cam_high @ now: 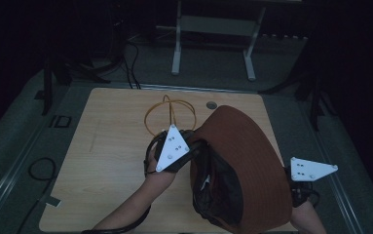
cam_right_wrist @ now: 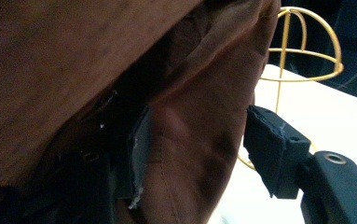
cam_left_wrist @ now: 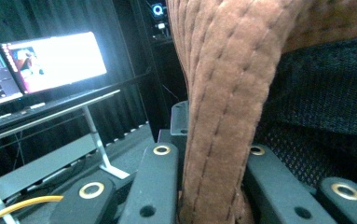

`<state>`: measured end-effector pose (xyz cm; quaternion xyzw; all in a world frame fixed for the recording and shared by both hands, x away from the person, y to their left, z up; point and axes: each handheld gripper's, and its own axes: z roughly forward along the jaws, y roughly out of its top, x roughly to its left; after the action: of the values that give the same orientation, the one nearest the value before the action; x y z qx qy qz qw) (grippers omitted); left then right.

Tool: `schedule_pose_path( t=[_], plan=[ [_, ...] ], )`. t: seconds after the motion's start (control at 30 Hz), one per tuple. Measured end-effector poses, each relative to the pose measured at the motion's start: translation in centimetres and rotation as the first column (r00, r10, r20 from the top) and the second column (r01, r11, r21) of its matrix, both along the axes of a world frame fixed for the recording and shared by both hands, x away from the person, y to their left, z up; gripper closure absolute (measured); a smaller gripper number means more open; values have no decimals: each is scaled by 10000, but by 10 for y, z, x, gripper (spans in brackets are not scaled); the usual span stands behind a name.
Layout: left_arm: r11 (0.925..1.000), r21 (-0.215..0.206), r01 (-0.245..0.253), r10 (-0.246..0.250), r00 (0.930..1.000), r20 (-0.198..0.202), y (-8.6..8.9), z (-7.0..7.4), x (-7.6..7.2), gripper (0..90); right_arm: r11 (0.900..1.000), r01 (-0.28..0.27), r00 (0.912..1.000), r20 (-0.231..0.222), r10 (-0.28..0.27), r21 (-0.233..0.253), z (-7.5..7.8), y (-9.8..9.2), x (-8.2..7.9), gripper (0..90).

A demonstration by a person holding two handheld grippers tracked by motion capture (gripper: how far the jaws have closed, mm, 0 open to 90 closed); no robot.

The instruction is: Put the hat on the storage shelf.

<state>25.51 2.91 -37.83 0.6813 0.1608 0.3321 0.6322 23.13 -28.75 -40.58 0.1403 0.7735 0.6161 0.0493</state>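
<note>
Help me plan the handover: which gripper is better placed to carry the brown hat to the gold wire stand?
Left, probably. The left gripper has its fingers shut on the hat brim and sits nearest the stand. The right gripper straddles the cloth with a gap showing, farther from the stand.

Legible markings: none.
I can read no text on the monitor (cam_left_wrist: 55, 60); its screen content is too blurred.

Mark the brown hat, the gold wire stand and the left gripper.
brown hat (cam_high: 252, 146), high view, on its outer side.
gold wire stand (cam_high: 170, 114), high view, on the wire dome.
left gripper (cam_left_wrist: 209, 186), left gripper view, between its jaws, on the hat's stitched brim.
</note>
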Motion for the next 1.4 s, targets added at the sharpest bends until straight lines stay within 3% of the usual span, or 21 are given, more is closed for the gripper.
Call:
schedule_pose_path(
  t=[0.23,0.43,0.5,0.53,0.57,0.63,0.87,1.0,1.1,1.17,1.27,1.4],
  plan=[
    [9994,-150,318,-319,9994,-109,-9,-3,-5,835,9970,-372,9979,-510,407,680,-6,13,8,406],
    [9986,-9,535,-535,9986,14,-20,-3,-12,835,9975,-544,9962,-652,573,448,-8,27,11,468],
    [9987,220,465,-470,9987,200,-24,-2,-15,835,9969,-717,9940,-802,740,314,-11,33,12,603],
    [9985,225,495,-501,9985,241,-25,-2,-15,835,9969,-717,9940,-802,740,314,-11,33,12,603],
    [9985,296,461,-469,9985,281,-26,-2,-16,834,9955,-870,9919,-893,900,368,-12,35,13,755],
    [9985,295,455,-463,9986,266,-26,-2,-15,834,9955,-850,9917,-933,886,423,-11,36,12,870],
    [9972,345,668,-674,9976,176,-21,-4,-11,824,9984,-538,9955,-777,551,193,-7,33,9,895],
    [9964,186,824,-827,9964,161,-13,-2,-7,749,9992,-120,9990,-436,136,379,4,21,3,896],
    [9942,427,987,-988,9951,0,-8,1,-4,736,9984,133,9998,-143,-126,549,12,11,0,896],
    [9958,450,799,-800,9968,-11,-7,2,-3,731,9980,193,9998,-90,-188,599,15,8,-1,897],
    [9974,252,682,-671,9969,-407,-5,2,1,614,9961,355,9993,47,-360,811,21,-1,-2,897],
    [9971,406,639,-604,9948,-822,-6,-1,6,520,9923,664,9976,148,-683,1047,26,-8,-4,897]
  ],
)
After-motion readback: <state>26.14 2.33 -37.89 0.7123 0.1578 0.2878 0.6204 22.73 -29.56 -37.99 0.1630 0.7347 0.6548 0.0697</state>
